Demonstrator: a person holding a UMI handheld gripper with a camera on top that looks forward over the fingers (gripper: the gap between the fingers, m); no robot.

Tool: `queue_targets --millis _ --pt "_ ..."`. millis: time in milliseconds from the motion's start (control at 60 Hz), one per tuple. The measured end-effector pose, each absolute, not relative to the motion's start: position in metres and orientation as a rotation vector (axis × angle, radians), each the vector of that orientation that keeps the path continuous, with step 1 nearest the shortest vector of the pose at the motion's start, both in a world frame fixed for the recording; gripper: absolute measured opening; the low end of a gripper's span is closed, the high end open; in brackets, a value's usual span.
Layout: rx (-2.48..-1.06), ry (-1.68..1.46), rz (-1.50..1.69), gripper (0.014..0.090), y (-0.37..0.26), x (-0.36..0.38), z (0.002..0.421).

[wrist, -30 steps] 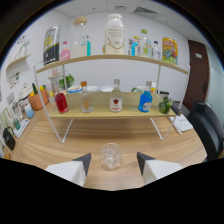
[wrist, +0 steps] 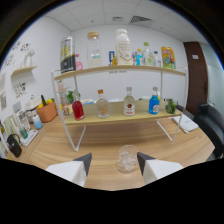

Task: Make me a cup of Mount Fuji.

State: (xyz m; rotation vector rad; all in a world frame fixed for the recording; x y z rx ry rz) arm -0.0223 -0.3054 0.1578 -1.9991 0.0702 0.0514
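Four bottles stand in a row on the lower shelf [wrist: 125, 119] of a white two-tier rack: red [wrist: 78, 109], two clear ones [wrist: 102, 106] and blue [wrist: 154, 104]. Nearer, a clear glass cup [wrist: 126, 159] sits on the wooden surface [wrist: 60, 145], between the gripper's [wrist: 114, 164] jaws, which stand apart with gaps either side.

The tabletop [wrist: 100, 142] is pale wood with visible grain and a soft sheen. The clear glass cup [wrist: 126, 159] glints, standing between the spread gripper [wrist: 114, 164] fingers [wrist: 84, 162], whose tips look dark and matt. The shelf rack [wrist: 80, 132] has thin white-painted metal legs and light wooden boards. Its bottles [wrist: 129, 102] look like glossy, transparent glass.
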Motion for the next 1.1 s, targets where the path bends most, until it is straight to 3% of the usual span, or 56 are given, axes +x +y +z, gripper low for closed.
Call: queue_targets --millis 33,50,67,250,417,500,733,1100 --pt "-1.976 0.076 0.059 0.0848 -0.297 -0.029 0.163" --pt "-1.965 0.079 0.062 0.0790 -0.292 -0.031 0.166" --pt "-1.951 0.081 0.065 0.0848 -0.286 -0.033 0.169" --pt "-1.809 0.053 0.072 0.0847 -0.215 -0.055 0.202" --pt "-1.764 0.063 0.055 0.0838 -0.154 -0.054 0.205" --pt "-1.758 0.052 0.049 0.0780 -0.130 -0.052 0.205" --pt "-1.798 0.026 0.021 0.0371 -0.101 -0.051 0.183" --pt "-1.808 -0.003 -0.004 0.0350 -0.123 -0.052 0.192"
